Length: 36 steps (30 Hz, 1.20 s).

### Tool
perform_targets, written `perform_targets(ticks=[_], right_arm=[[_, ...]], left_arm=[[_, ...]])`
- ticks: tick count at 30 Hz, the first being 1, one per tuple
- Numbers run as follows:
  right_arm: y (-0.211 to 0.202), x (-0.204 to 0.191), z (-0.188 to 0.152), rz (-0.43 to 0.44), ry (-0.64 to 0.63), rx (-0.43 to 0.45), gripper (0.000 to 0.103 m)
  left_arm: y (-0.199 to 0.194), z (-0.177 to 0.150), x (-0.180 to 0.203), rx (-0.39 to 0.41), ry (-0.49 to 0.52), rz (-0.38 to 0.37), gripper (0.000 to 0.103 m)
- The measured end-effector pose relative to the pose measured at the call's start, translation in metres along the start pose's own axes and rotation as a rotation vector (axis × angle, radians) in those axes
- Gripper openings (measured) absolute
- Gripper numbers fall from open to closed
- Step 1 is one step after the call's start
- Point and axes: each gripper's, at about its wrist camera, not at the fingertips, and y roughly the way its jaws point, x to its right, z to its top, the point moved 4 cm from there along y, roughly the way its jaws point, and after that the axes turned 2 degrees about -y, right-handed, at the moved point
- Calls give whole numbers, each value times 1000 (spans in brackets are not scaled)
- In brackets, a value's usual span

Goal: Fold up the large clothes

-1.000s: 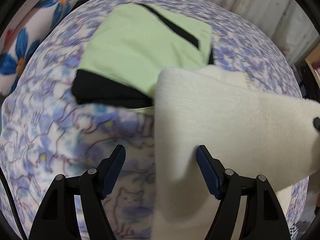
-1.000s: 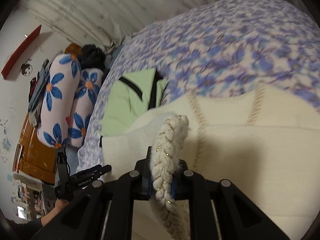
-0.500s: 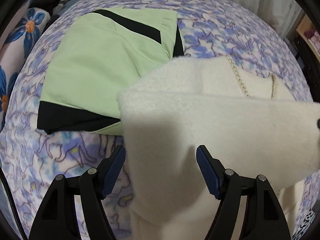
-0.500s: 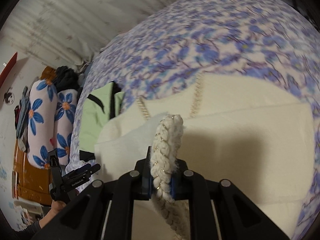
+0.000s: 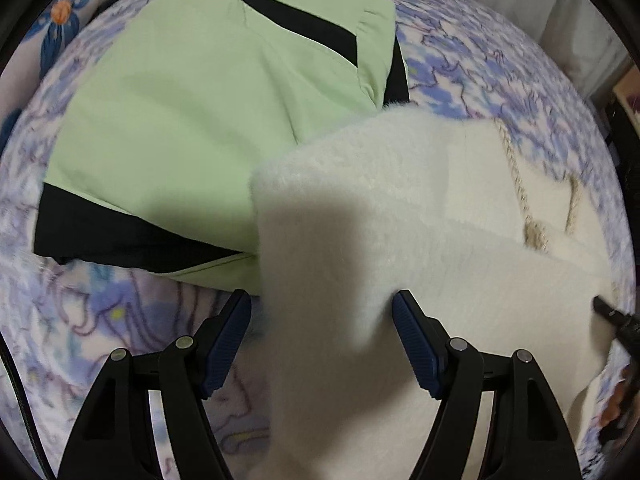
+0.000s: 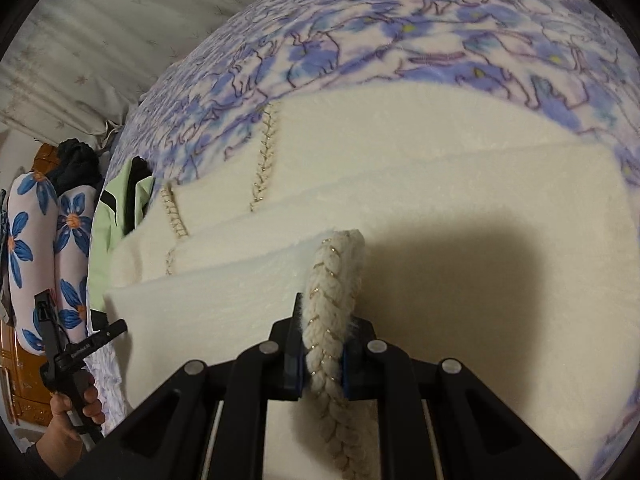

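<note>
A large cream fleece garment (image 6: 440, 208) with braided trim lies partly folded on the bed. My right gripper (image 6: 322, 356) is shut on its braided edge (image 6: 332, 292) and holds that edge lifted over the layers below. In the left wrist view the same cream garment (image 5: 400, 216) hangs as a raised flap between the jaws of my left gripper (image 5: 322, 320), which stands open and holds nothing. The flap's corner overlaps a folded green and black garment (image 5: 208, 112).
The bed has a blue and purple flowered blanket (image 6: 400, 32). The folded green garment (image 6: 116, 208) lies at the left, with two flowered pillows (image 6: 36, 240) beyond it. A curtain (image 6: 100, 20) hangs behind the bed. The left gripper's handle and hand (image 6: 68, 364) show at lower left.
The right gripper has carried the braided edge forward over the cream garment and lower. The left gripper, still open, has moved closer to the green garment and the flap.
</note>
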Motion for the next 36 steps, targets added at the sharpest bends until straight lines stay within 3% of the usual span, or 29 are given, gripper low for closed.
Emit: perform_targets(ticks=[1,3,4,7,10,12,15,21,24,26,28,29,36], right_arm=[[0,1,0,6,-1,-1,12],[0,1,0,13,-11,-1,12],[-1,1,-1,15,-18,-2,12],[-4,-1,0,17,-19,-1,12],[-15,-13,4,28,-37,38,12],[-27,-25,9,36,-69,84,12],[-33,-31,16,16,-90,138,12],[13,-9,12,-61,-76,64,13],[11,-7,14,-38,-53,59,18],[0,-5,12,-35,-46,56,31],[-15,-1,5,-16,-46,57,43],[-23,2,-2,-11,-47,51,46],[-35,16,-54,-16,-62,-24,46]], left_arm=[[1,2,-2,2,-19,-45,52],[1,5,-4,-5,-48,-87,37],[0,6,-3,1,-53,-96,19],[-13,6,2,48,-36,-73,11],[-45,4,22,168,44,24,9],[-69,2,35,267,71,83,9],[-76,-1,40,321,79,155,9],[-18,6,37,229,50,242,12],[-11,6,30,206,12,235,20],[-16,4,28,198,18,208,28],[-25,-2,25,178,33,163,58],[-31,-7,23,181,38,151,62],[-42,-56,8,107,62,146,65]])
